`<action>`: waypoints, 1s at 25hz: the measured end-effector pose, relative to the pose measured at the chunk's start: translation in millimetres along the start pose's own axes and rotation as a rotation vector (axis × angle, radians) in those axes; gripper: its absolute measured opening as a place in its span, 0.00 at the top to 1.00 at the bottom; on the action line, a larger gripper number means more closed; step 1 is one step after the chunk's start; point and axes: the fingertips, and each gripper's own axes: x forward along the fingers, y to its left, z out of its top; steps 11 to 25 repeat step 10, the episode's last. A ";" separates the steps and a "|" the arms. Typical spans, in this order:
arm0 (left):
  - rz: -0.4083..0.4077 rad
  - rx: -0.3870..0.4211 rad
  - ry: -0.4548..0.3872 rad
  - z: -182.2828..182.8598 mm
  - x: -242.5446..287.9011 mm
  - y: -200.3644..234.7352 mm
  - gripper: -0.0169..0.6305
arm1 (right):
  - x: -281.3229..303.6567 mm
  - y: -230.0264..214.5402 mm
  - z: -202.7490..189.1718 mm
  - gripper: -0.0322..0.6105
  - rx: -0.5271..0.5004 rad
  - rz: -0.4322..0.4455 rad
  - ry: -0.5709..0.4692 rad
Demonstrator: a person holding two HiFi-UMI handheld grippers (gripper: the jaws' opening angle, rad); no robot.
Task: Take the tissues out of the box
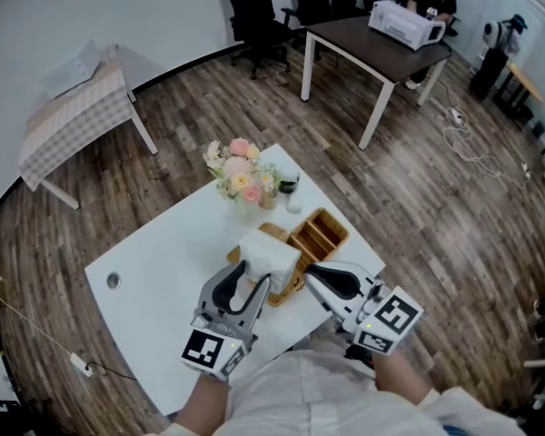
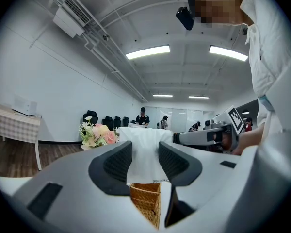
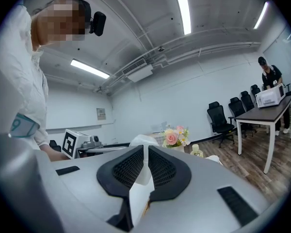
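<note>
Standing on end in the woven wicker basket (image 1: 289, 292) near the front edge of the white desk (image 1: 154, 280), the tissue pack (image 1: 271, 252) is pointing its long axis upward. You are clamping it with your left claw (image 2: 144, 163), which is standing about half open, its ribbed black pads pressing the pack's soft white sides. Your right claw (image 3: 145, 168) is closing down almost fully and pinching a thin, limp white tissue (image 3: 143, 177) just beside the pack's right side. Both claw bodies are smooth grey plastic.
</note>
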 end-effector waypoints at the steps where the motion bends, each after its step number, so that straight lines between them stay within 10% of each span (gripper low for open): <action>1: -0.001 0.000 0.001 -0.1 0.5 -0.2 0.70 | 0.1 -0.6 0.5 0.87 0.000 -0.001 -0.001; 25: -0.002 -0.005 0.005 -2.4 3.9 -0.1 0.71 | -1.8 -7.6 -0.7 0.87 0.001 -0.015 0.001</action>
